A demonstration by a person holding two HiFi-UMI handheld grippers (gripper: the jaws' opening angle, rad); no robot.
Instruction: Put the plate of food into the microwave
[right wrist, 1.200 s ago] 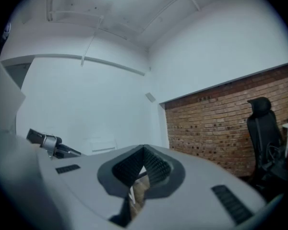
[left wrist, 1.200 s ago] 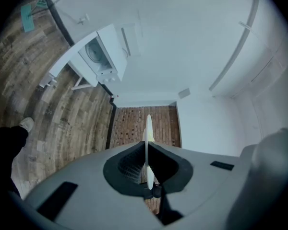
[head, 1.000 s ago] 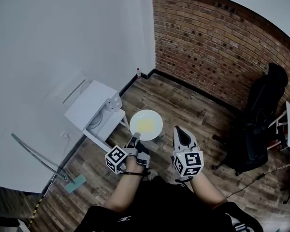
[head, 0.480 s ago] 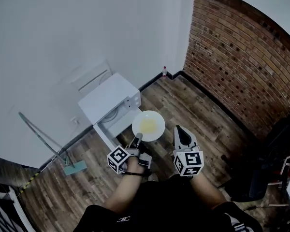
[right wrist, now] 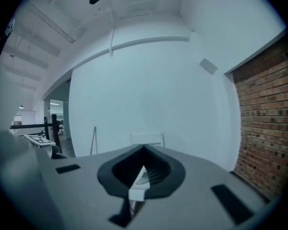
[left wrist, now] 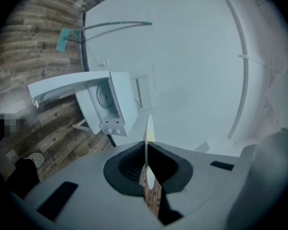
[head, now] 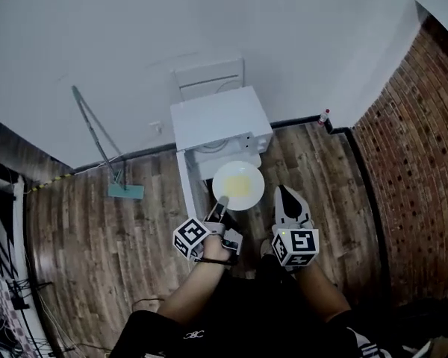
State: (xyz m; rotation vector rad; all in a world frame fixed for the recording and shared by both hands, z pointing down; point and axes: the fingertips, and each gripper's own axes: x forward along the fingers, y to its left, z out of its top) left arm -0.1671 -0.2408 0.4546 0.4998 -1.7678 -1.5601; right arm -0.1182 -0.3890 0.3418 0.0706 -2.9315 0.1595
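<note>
the plate (head: 238, 186) is hanging in the air just in front of the microwave (head: 220, 119), with a patch of yellow food (head: 240, 184) sitting in its middle. the left gripper (head: 222, 203) is clamping its near rim. the head view is showing the plate's full round face from above. the left gripper view is catching it only edge-on, as a thin white sliver pinched between the closed jaws, with a bit of yellow near its far end. the microwave is standing on the wooden floor (head: 97, 237) against the white wall, and its door (head: 184, 189) is swinging open to the left. the left gripper view is looking into the open front, where a round turntable is showing; the head view is showing mostly the white top and a knob on the front panel. the right gripper (head: 284, 194) is hovering just right of the plate, apart from it, with its jaws together on nothing. its own view is looking past the tips at a white chair (right wrist: 147, 139) by the wall and at the brick wall (right wrist: 266, 128) on the right. only the head view is showing the mop (head: 104, 155) leaning left of the microwave and a small bottle (head: 325, 116) in the corner.
</note>
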